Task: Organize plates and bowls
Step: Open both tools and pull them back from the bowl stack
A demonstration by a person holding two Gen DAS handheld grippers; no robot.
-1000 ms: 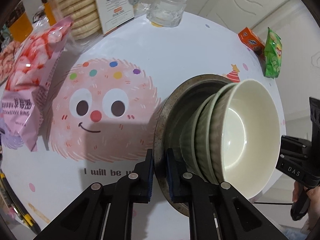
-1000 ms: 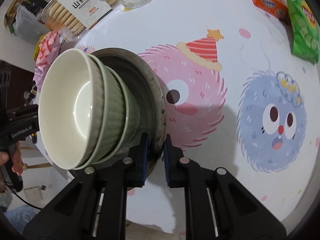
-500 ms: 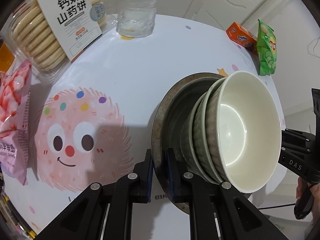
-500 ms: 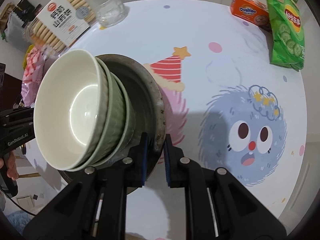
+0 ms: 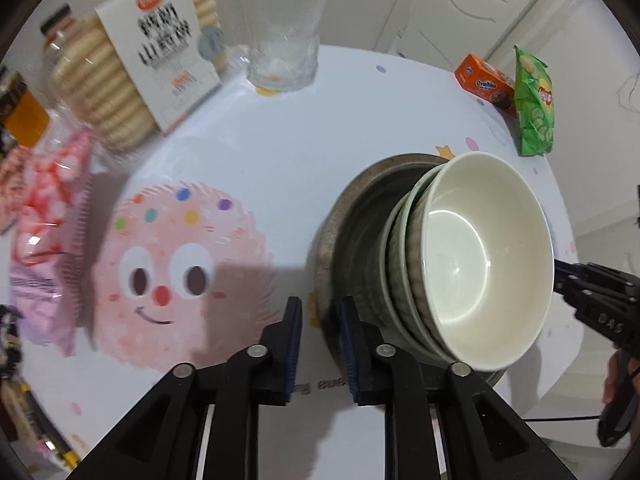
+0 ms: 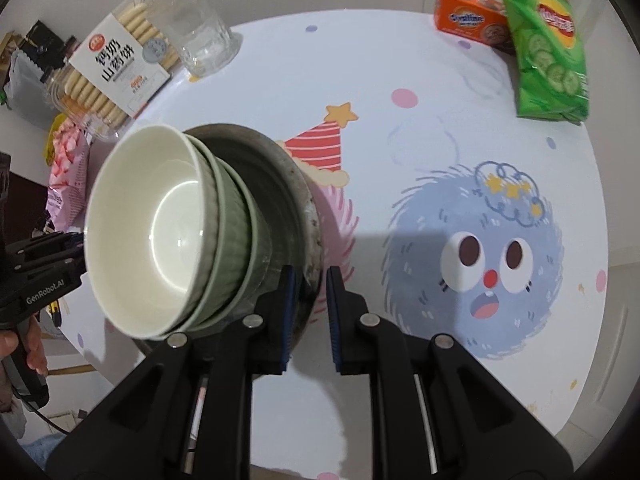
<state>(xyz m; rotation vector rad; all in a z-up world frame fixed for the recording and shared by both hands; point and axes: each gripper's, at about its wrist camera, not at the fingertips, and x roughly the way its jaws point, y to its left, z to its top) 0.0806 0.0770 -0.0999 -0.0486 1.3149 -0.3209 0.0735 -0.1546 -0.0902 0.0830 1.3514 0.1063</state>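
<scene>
The top bowl (image 5: 472, 256) is creamy white. The bowls under it (image 6: 236, 236) are green with ribs. The big plate (image 6: 296, 196) is dark grey with speckles. The tabletop (image 6: 400, 60) is white with pink and blue fuzzy monsters.

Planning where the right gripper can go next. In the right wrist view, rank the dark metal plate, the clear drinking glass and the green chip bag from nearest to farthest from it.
1. Dark metal plate: its rim sits between the fingers of the right gripper.
2. Clear drinking glass: far side of the table, upper left.
3. Green chip bag: far upper right edge; roughly level with the glass, too close to call.
</scene>
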